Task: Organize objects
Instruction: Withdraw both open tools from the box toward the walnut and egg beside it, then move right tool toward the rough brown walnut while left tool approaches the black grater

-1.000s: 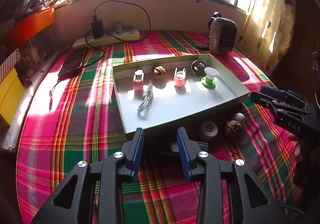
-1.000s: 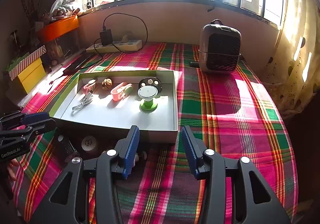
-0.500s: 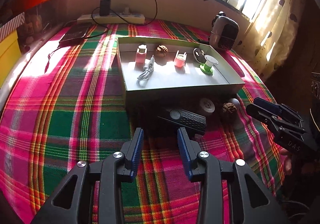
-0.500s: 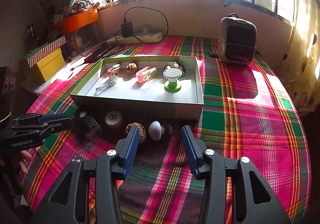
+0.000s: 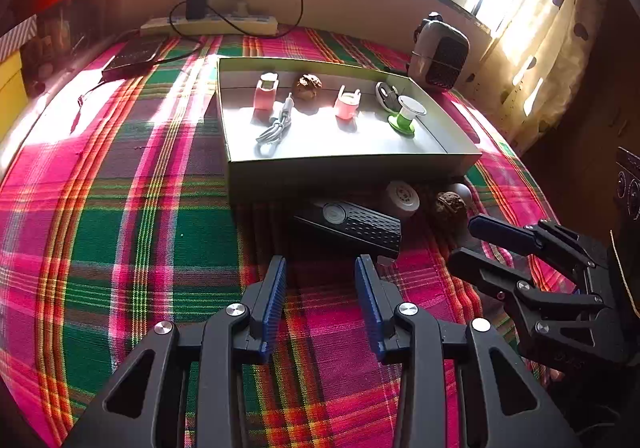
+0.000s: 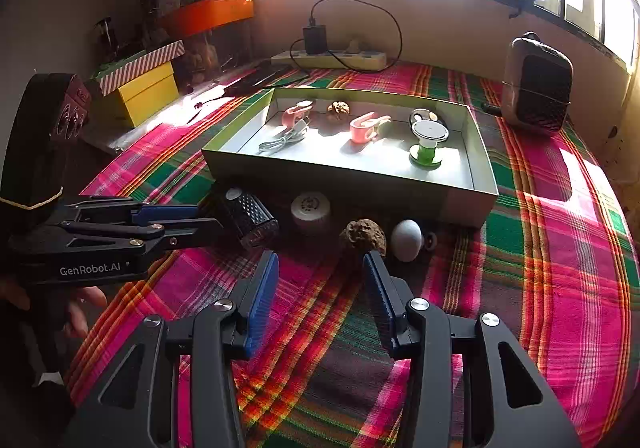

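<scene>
The shallow grey-green cardboard tray (image 6: pixel 348 184) sits on the pink-and-green plaid cloth (image 6: pixel 540 248) and already holds two pink plugs, a coiled grey cable, a brown walnut, a round dark disc and a green-and-white spool (image 6: pixel 427 140). Still outside it, lined up against the tray's near wall: a black ribbed cylindrical speaker (image 5: pixel 352 222), a white round puck (image 6: pixel 311 207), a wrinkled brown walnut (image 6: pixel 363 234) and a pale grey egg-shaped item (image 6: pixel 407 239), with a small wheeled piece just beside the egg.

Change noted: against the view a second ago, both cameras now look more steeply at that loose row, which a second ago was half hidden behind the jaws. Judgement: sorting is partly done, and the next pick is likely from this row.

Left gripper (image 5: pixel 320 288) hovers short of the speaker, angled down, jaws parted and empty. Right gripper (image 6: pixel 320 284) is tipped down just short of the walnut outside the tray, jaws apart, nothing between them; neither touches anything. A hand (image 6: pixel 76 308) grasps the left tool's handle.
</scene>
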The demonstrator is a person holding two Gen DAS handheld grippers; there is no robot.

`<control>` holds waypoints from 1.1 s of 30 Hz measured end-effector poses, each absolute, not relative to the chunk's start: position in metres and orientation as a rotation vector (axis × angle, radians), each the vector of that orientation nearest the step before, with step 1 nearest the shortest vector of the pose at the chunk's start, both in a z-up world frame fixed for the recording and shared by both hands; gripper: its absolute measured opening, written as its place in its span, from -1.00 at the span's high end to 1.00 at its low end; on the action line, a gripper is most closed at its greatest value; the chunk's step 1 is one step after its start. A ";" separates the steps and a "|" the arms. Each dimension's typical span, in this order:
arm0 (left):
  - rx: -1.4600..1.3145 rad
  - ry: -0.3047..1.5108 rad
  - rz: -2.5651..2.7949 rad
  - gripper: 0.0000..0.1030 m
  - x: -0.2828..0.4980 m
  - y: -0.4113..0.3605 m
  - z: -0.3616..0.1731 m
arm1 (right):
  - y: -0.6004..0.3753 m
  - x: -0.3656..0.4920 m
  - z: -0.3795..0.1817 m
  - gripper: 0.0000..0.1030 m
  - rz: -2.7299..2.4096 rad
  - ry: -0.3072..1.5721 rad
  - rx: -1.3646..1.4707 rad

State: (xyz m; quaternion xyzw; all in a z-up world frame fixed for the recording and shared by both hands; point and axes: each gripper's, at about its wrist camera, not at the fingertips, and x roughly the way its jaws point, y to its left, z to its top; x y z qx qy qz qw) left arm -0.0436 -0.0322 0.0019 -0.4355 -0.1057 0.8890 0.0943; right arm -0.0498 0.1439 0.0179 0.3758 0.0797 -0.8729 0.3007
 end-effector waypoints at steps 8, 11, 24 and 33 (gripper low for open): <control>-1.283 -0.339 2.638 0.34 -0.045 -0.030 0.008 | 0.143 -0.051 0.016 0.12 -2.334 0.204 1.012; -1.271 -0.340 2.634 0.34 -0.044 -0.027 0.011 | 0.141 -0.055 0.016 0.12 -2.329 0.185 1.017; -1.295 -0.450 2.699 0.34 -0.034 -0.059 0.007 | 0.097 -0.064 0.013 0.12 -2.152 0.177 1.004; -1.303 -0.484 2.708 0.34 -0.030 -0.072 0.003 | 0.087 -0.067 0.012 0.12 -2.141 0.225 0.993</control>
